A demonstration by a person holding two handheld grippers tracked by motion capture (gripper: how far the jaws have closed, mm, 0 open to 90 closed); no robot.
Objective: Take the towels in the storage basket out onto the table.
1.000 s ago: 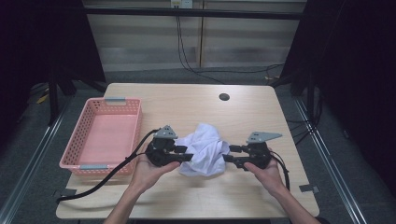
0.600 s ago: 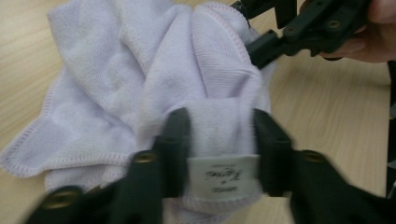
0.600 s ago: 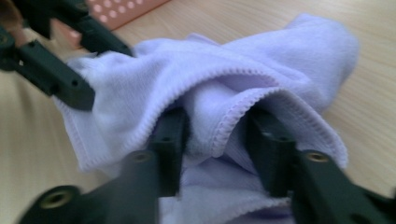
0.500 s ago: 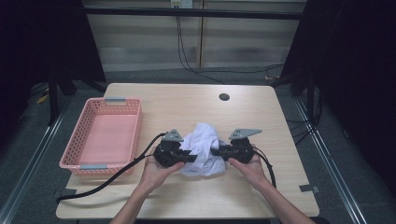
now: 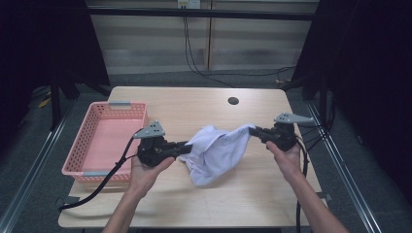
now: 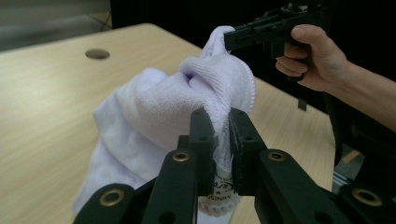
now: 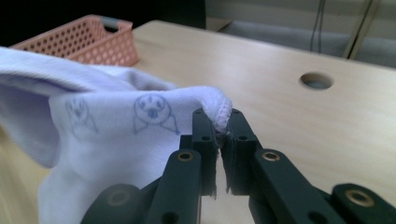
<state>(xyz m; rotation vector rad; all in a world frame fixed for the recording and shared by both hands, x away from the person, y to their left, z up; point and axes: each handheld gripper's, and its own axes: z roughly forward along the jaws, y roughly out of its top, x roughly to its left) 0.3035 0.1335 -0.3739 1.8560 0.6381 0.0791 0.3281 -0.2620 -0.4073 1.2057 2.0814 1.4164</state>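
Both grippers just closed on the white towel [image 5: 216,151]: left gripper [image 5: 183,147] and right gripper [image 5: 256,131] each pinch an edge, cloth raised above the table [image 5: 194,204]. Thin hem bite; hard stretching could slip it.

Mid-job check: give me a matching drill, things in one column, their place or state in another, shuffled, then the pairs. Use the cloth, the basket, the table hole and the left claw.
Things:
1. white cloth
2. pink basket
3. round hole
4. left claw

Place or state:
A. at the table's left edge, nothing inside
B. shut on a cloth edge beside the basket
C. stretched between two claws, sagging to the table
D. in the tabletop near its far edge

Pairs: 1-C, 2-A, 3-D, 4-B
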